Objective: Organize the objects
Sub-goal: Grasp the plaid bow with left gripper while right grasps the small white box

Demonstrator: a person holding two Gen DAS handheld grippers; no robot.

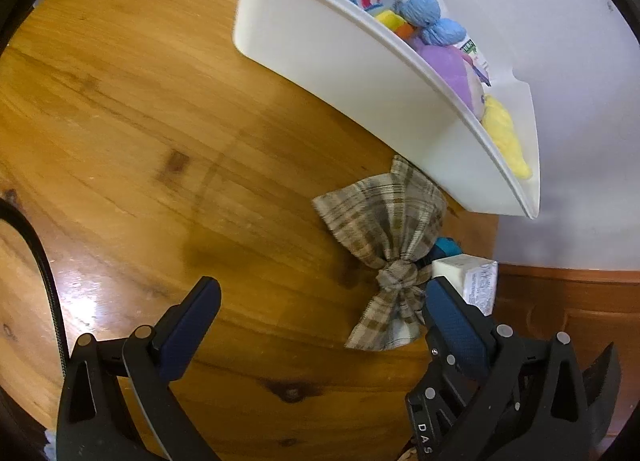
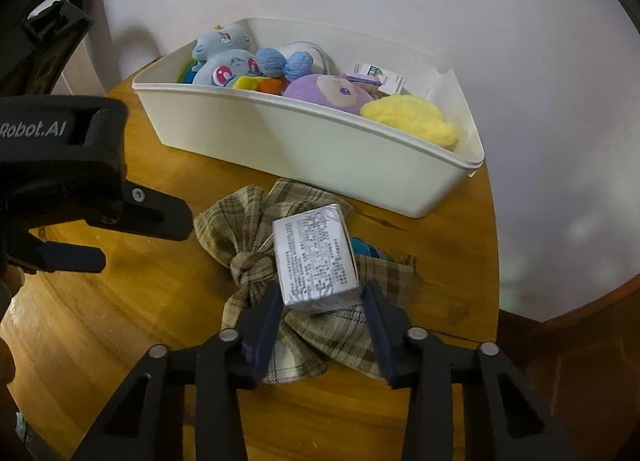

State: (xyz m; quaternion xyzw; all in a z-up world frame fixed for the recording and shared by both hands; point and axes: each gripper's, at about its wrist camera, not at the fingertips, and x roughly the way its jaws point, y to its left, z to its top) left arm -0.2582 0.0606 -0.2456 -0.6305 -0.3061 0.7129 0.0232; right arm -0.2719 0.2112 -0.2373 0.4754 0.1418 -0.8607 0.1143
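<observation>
A white bin point(image 2: 304, 145) full of plush toys stands at the back of the round wooden table point(image 2: 132, 301); it also shows in the left wrist view point(image 1: 344, 61). A plaid fabric bow point(image 2: 248, 229) lies in front of it, also in the left wrist view point(image 1: 384, 229). My right gripper point(image 2: 322, 297) is shut on a small white printed box point(image 2: 314, 257) and holds it over the bow. The box edge shows in the left wrist view point(image 1: 468, 277). My left gripper point(image 1: 320, 301) is open and empty, left of the bow; it shows at the left in the right wrist view point(image 2: 120, 229).
A teal and blue item point(image 2: 368, 249) peeks out beside the bow. The bin holds blue, purple and yellow plush toys point(image 2: 408, 117) and a small card box. A white wall stands behind the table; the table edge runs close on the right.
</observation>
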